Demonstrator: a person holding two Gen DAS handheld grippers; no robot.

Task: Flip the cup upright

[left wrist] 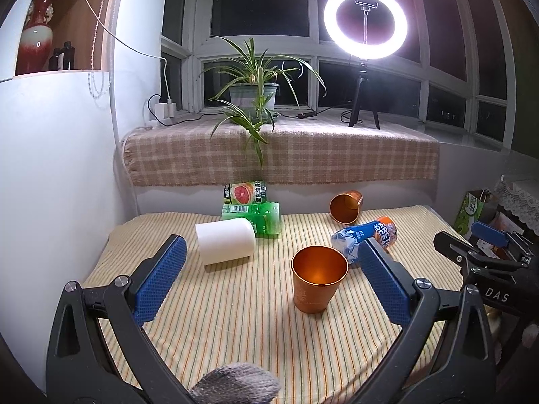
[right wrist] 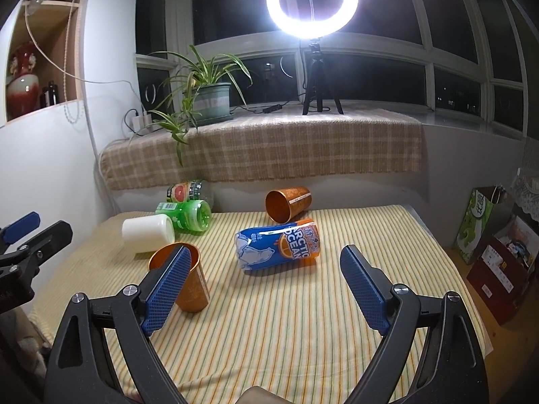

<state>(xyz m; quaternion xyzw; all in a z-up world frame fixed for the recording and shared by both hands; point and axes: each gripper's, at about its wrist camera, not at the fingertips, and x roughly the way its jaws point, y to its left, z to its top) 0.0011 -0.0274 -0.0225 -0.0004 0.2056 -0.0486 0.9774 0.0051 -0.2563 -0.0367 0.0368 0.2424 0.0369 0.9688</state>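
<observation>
An orange metal cup (left wrist: 318, 279) stands upright on the striped tablecloth, between my left gripper's (left wrist: 271, 267) open fingers but nearer the right one, not touched. It shows in the right wrist view (right wrist: 188, 281), partly behind my right gripper's left finger (right wrist: 168, 289). A second orange cup (left wrist: 345, 206) (right wrist: 286, 203) lies on its side at the table's far edge, mouth toward me. A white cup (left wrist: 226, 240) (right wrist: 148, 232) lies on its side at the left. My right gripper (right wrist: 264, 277) is open and empty; it appears at the right edge of the left wrist view (left wrist: 485, 252).
A blue-orange Arctic Ocean can (right wrist: 279, 247) (left wrist: 367, 234) lies on its side mid-table. A green bottle (right wrist: 185, 215) and a grapefruit-label bottle (right wrist: 183, 190) lie at the far left. Behind are a plaid-covered sill (left wrist: 286, 155), a potted plant (left wrist: 254, 92) and a ring light (left wrist: 365, 22). Boxes (right wrist: 498, 259) stand right of the table.
</observation>
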